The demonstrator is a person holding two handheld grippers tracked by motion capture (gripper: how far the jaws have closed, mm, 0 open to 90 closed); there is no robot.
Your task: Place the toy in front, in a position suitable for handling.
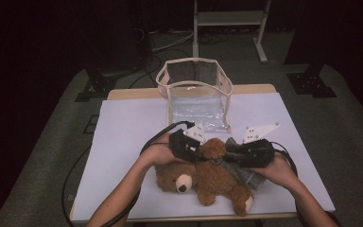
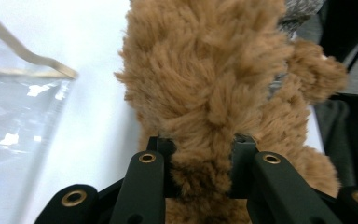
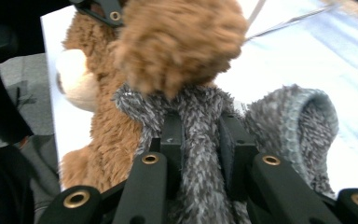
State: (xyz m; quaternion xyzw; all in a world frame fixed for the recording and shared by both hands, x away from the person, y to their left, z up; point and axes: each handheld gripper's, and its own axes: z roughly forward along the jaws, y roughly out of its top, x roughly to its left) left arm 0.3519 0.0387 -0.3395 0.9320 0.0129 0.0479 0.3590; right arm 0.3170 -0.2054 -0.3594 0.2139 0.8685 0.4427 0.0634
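While the brown teddy bear [image 1: 203, 177] lies on the white table [image 1: 123, 142] before a clear bag [image 1: 196, 94], your left gripper [image 2: 200, 158] has its jaws clamped on one furry limb, and your right gripper [image 3: 200, 135] pinches the bear's grey knitted garment [image 3: 279, 121]. You appear mid-dressing; next, ease the knit along the limb

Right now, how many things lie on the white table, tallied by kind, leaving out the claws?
Teddy bear: 1
Grey knit garment: 1
Clear bag: 1
Total: 3
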